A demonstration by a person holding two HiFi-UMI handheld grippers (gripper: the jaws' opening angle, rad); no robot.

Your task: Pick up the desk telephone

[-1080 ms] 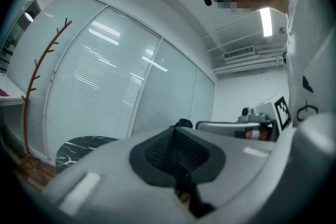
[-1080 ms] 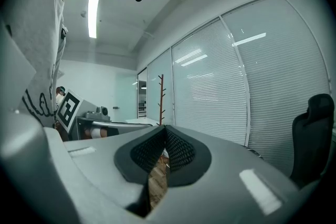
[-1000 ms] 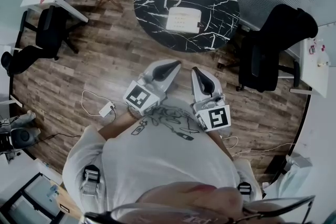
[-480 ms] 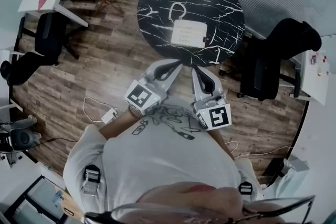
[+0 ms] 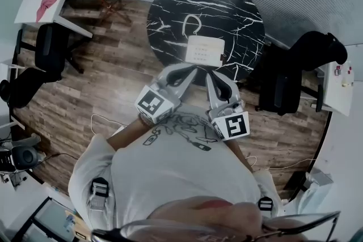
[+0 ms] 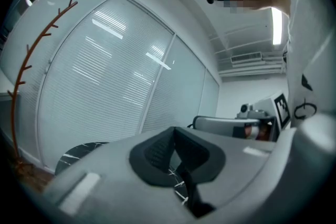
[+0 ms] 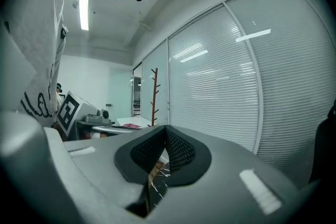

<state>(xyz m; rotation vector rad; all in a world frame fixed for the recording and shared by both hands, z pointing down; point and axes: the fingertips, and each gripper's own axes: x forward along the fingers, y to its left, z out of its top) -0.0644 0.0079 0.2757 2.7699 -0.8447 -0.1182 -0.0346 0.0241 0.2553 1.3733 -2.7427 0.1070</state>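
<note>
In the head view, the telephone (image 5: 204,49) is sitting untouched on the round black counter (image 5: 170,3). The left hand-held gripper (image 5: 190,69) and the right hand-held gripper (image 5: 210,74) are pointing at it from the counter's near edge. In the left gripper view, the jaws are pressing together on nothing. In the right gripper view, the jaws are likewise clenched and empty. By my judgement, opening, reaching and grasping are all still waiting to be done.

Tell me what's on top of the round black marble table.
Only the white desk telephone, its cord looped behind it, shows on the table. The left gripper and right gripper cover part of its near edge.
</note>
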